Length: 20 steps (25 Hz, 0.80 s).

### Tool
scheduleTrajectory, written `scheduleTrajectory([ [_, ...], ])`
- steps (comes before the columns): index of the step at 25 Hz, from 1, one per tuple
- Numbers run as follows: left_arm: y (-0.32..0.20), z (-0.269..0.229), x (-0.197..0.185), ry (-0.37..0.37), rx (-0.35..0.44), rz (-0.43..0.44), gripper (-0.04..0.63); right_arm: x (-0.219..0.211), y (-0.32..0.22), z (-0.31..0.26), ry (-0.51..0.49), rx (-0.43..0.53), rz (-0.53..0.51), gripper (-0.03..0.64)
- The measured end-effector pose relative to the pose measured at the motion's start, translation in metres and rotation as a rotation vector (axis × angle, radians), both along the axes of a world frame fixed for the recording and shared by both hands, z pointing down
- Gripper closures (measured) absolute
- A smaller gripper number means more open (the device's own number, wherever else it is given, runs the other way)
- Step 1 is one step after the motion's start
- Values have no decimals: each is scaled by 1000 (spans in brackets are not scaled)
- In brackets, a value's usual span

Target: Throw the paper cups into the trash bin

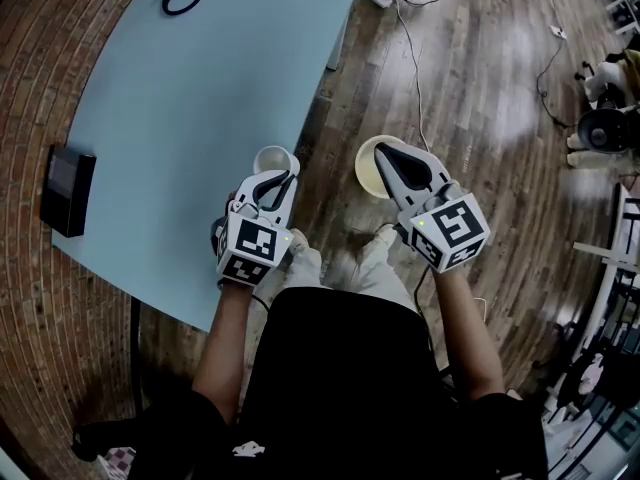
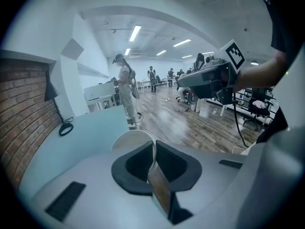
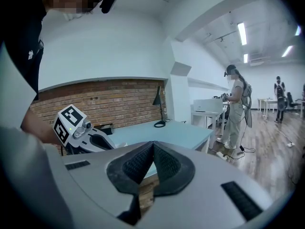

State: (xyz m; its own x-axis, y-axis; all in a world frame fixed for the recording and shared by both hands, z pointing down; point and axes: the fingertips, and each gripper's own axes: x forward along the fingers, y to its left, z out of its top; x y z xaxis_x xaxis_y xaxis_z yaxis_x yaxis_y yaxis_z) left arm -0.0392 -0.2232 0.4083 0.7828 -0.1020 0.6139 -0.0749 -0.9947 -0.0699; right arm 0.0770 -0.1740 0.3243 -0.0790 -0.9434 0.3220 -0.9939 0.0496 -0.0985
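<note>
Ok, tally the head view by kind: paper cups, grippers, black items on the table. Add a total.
Paper cups: 2, one pinched in each gripper
Grippers: 2, the left gripper and the right gripper
Black items on the table: 2, a flat box and a cable loop
Total: 6
</note>
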Motion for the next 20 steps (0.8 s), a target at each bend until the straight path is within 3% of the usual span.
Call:
scheduleTrajectory([
  [20, 77, 12, 138, -19, -21, 94, 565, 126, 79, 15, -31, -12, 82, 612],
])
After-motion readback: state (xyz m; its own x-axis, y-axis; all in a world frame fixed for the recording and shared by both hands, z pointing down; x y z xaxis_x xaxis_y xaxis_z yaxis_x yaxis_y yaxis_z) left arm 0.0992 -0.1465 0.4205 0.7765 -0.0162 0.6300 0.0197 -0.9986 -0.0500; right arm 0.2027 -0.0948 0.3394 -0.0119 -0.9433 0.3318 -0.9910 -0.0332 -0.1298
